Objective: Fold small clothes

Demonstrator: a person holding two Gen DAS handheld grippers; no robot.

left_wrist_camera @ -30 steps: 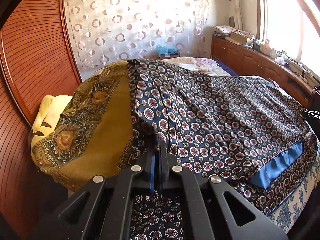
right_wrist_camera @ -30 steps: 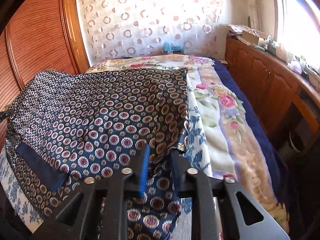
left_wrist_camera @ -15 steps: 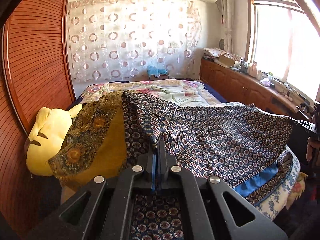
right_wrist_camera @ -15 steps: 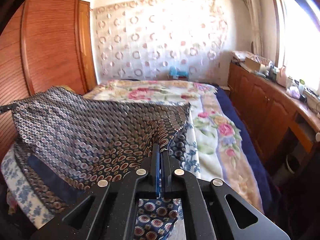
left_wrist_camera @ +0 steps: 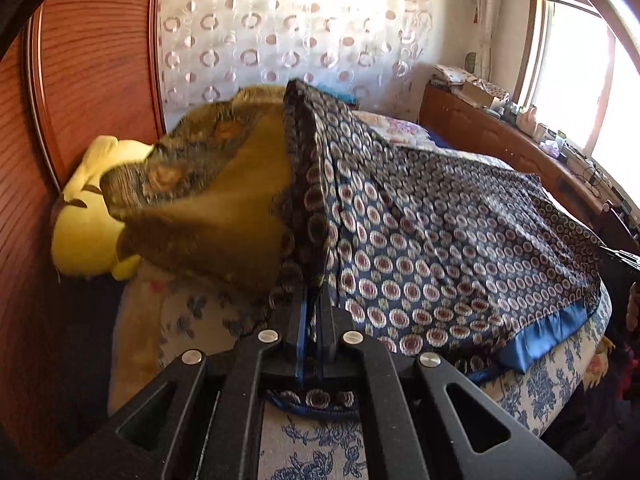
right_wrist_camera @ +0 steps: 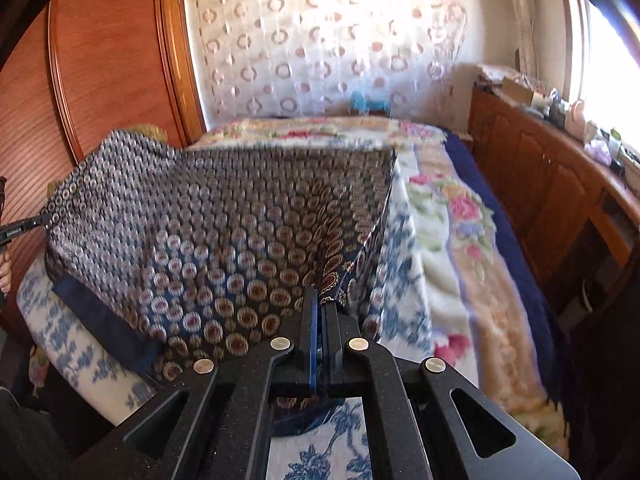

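Patterned cloth (left_wrist_camera: 440, 240), navy with rows of small medallions and a plain blue hem, hung stretched between my two grippers above the near end of the bed (right_wrist_camera: 460, 240), its lower edge trailing onto the floral bedding. My left gripper (left_wrist_camera: 314, 320) had its jaws pressed together on one corner at about six o'clock in its own view, and the cloth's mustard, paisley-printed part (left_wrist_camera: 224, 200) billowed off toward ten o'clock. My right gripper (right_wrist_camera: 319, 320) was likewise clamped on the opposite corner, the sheet spreading away toward nine o'clock. I judged the fabric thin, light and rather slick, with no stiffness of its own, so it would sag and slide unless kept taut. Corners and the stitched hem seemed the surest places to pinch. A yellow plush toy (left_wrist_camera: 84, 232) lay by the wardrobe.
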